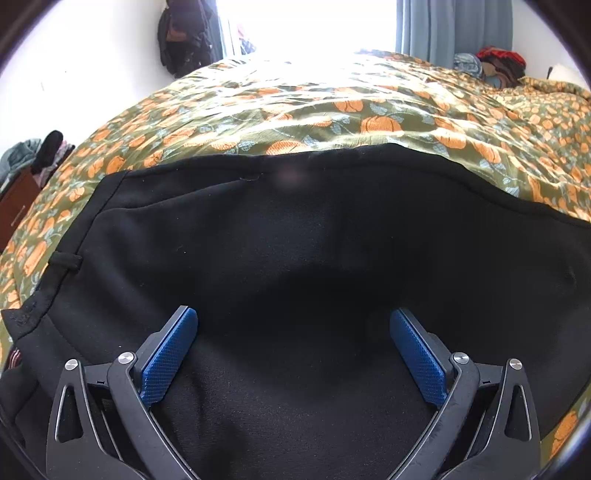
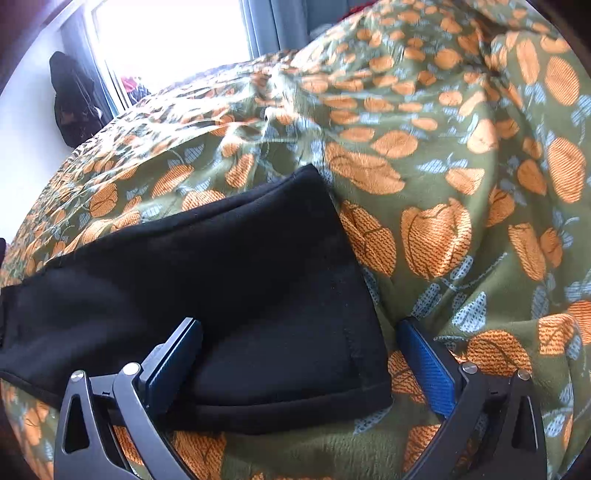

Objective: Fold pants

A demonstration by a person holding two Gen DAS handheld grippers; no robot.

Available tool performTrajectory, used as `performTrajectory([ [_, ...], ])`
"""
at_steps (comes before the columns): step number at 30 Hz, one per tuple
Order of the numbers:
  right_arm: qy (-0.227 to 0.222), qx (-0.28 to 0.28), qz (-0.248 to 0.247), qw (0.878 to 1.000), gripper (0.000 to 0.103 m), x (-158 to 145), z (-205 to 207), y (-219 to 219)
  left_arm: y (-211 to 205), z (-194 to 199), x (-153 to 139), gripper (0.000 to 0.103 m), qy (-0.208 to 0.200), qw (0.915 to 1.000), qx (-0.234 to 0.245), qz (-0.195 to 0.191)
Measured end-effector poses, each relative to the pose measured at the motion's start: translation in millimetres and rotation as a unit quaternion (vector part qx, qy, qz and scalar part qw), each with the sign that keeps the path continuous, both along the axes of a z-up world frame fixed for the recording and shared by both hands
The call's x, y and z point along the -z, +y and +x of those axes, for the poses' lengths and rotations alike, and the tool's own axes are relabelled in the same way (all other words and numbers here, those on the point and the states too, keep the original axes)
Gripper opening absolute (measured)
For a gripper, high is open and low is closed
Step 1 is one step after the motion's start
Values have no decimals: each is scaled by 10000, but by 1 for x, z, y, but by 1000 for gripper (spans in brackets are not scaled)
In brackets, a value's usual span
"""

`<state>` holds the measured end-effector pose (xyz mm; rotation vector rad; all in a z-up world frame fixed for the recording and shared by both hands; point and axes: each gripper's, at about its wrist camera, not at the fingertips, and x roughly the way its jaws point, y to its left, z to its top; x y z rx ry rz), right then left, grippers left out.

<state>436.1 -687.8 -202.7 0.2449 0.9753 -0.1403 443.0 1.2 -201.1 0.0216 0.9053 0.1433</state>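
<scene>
Pants [image 1: 295, 240] lie spread on the flowered bedspread [image 1: 332, 110] in the left wrist view, the left tool [image 1: 293, 321] gaping wide over the black cloth. In the right wrist view, the right tool [image 2: 299, 332] gapes wide around the hem end of the leg.

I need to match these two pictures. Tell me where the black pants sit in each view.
Left wrist: the black pants fill the lower centre, under the open left gripper.
Right wrist: their hemmed leg end lies lower left, between the fingers of the open right gripper.
Shared landmark: the dark coat hanging beside the bright window.
</scene>
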Motion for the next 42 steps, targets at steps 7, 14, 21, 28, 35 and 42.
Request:
performTrajectory([
  [7, 15, -6, -80, 10000, 103, -2, 5, -3, -3, 1, 1, 103, 12, 9999, -56, 138],
  [14, 12, -5, -75, 10000, 103, 0, 5, -1, -6, 2, 2, 103, 74, 9995, -100, 287],
  [21, 12, -5, -79, 10000, 103, 0, 5, 0, -6, 1, 3, 103, 41, 9995, -104, 283],
  [28, 11, -6, -81, 10000, 103, 0, 5, 0, -4, 0, 2, 103, 7, 9997, -93, 207],
  [35, 37, 27, -225, 9997, 103, 1, 7, 4, -2, -2, 3, 102, -76, 9999, -82, 131],
  [42, 380, -291, 11, 9989, 103, -2, 16, -15, -1, -3, 3, 103, -120, 9999, -77, 72],
])
